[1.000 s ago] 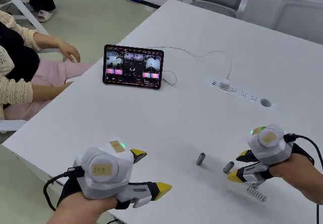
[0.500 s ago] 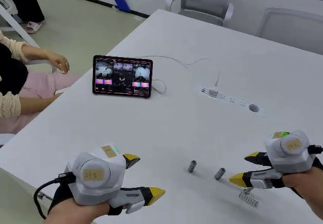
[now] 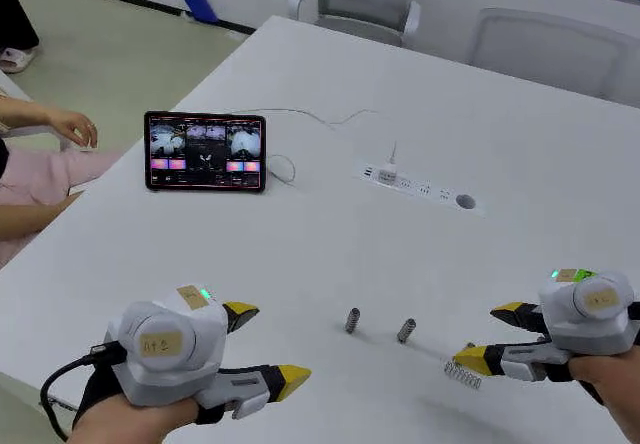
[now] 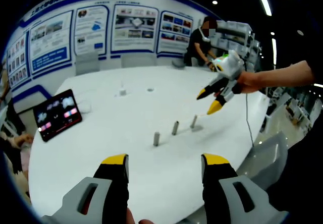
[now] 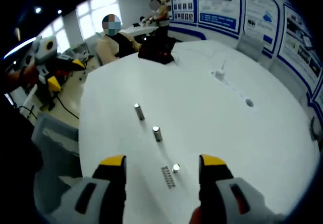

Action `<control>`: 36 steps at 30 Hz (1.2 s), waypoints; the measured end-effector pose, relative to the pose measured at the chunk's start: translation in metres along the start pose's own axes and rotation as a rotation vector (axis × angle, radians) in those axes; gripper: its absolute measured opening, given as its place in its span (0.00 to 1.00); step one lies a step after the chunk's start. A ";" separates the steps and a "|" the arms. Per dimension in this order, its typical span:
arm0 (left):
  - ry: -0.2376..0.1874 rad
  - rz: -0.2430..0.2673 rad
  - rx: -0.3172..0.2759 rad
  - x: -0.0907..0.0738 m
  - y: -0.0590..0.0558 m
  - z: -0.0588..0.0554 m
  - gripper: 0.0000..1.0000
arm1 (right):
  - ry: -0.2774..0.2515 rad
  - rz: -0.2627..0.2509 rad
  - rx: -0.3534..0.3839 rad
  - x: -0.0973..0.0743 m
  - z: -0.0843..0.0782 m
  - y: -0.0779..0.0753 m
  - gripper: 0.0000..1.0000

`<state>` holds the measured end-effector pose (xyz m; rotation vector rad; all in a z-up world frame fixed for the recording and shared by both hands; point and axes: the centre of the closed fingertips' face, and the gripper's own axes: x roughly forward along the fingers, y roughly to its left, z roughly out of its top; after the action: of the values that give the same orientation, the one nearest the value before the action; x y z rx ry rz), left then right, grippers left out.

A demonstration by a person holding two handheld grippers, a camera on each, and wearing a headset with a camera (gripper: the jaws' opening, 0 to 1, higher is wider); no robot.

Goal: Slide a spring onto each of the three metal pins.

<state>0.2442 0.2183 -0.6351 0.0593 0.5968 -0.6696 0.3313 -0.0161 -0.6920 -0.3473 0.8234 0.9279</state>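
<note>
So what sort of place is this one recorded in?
Likely an office meeting or showroom space: a large white table with a white power strip, grey chairs beside it, and blue-bordered display posters along the wall.

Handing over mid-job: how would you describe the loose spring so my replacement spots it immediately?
On the white table, find the row of three metal pins and follow it toward the right gripper. The spring lies beside the pin nearest that gripper. The pins stand upright; it alone is a wire coil lying flat.
</note>
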 end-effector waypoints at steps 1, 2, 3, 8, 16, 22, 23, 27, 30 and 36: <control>-0.001 -0.002 0.001 0.000 -0.001 0.000 0.59 | -0.007 -0.003 0.011 -0.002 -0.001 0.000 0.60; -0.002 -0.003 0.002 0.001 -0.002 0.001 0.59 | -0.022 -0.006 0.027 -0.004 -0.001 0.000 0.60; -0.003 -0.004 0.003 0.002 -0.003 0.001 0.59 | -0.032 -0.008 0.036 -0.005 -0.001 0.001 0.61; -0.006 -0.017 0.007 0.006 -0.009 0.004 0.60 | -0.074 -0.018 0.082 -0.015 -0.005 0.003 0.64; -0.008 -0.041 0.013 0.017 -0.019 0.007 0.60 | -0.131 -0.029 0.166 -0.032 -0.024 0.009 0.69; -0.001 -0.067 0.030 0.025 -0.025 0.010 0.60 | -0.159 -0.042 0.218 -0.045 -0.038 0.014 0.72; -0.001 -0.072 0.033 0.027 -0.027 0.011 0.60 | -0.165 -0.042 0.228 -0.047 -0.041 0.015 0.73; 0.005 -0.087 0.043 0.033 -0.030 0.012 0.60 | -0.174 -0.047 0.237 -0.054 -0.048 0.022 0.75; 0.009 -0.099 0.052 0.037 -0.033 0.013 0.60 | -0.177 -0.051 0.241 -0.059 -0.054 0.025 0.77; 0.016 -0.122 0.066 0.046 -0.041 0.015 0.61 | -0.190 -0.058 0.256 -0.068 -0.062 0.032 0.79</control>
<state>0.2561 0.1567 -0.6417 0.0907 0.5971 -0.8084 0.2533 -0.0735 -0.6788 -0.0591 0.7421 0.7770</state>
